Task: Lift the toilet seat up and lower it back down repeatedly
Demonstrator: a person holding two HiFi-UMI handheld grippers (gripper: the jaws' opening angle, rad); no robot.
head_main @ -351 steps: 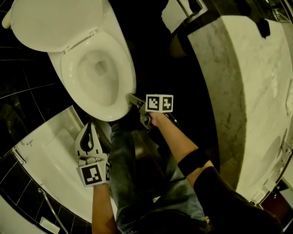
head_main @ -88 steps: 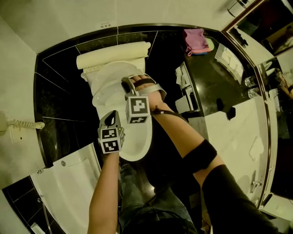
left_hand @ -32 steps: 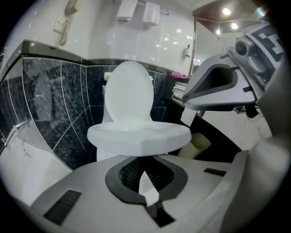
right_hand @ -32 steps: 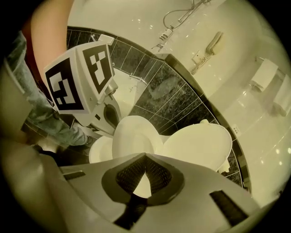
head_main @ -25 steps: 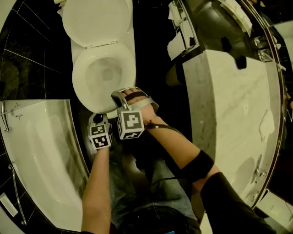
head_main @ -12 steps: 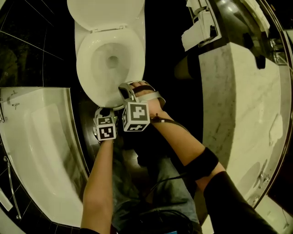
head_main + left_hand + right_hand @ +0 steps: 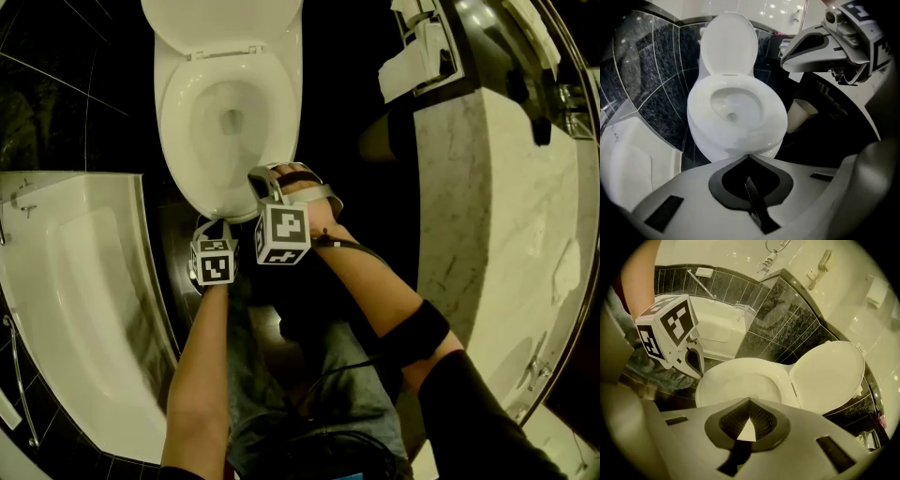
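Note:
The white toilet seat (image 7: pixel 192 141) lies flat on the bowl, and the lid (image 7: pixel 220 21) stands up against the wall. My left gripper (image 7: pixel 205 226) is shut and empty, its tips just before the bowl's front rim. My right gripper (image 7: pixel 256 177) is also shut and empty, at the seat's front right edge; whether it touches I cannot tell. In the left gripper view the closed tips (image 7: pixel 749 156) point at the seat (image 7: pixel 773 122), with the right gripper (image 7: pixel 787 58) above. In the right gripper view the tips (image 7: pixel 750 399) meet before the seat (image 7: pixel 710 380), and the left gripper (image 7: pixel 697 367) hangs at the left.
A white bathtub (image 7: pixel 84 309) curves along the left. A marble counter (image 7: pixel 506 234) runs down the right, with a tissue holder (image 7: pixel 412 66) at its far end. A pale bin (image 7: pixel 801 112) stands right of the toilet. The person's legs (image 7: pixel 319 375) fill the floor below.
Both grippers have sunk toward the bowl's front rim, the left one more. The seat lies flat throughout the last second. Both pairs of jaws stay shut.

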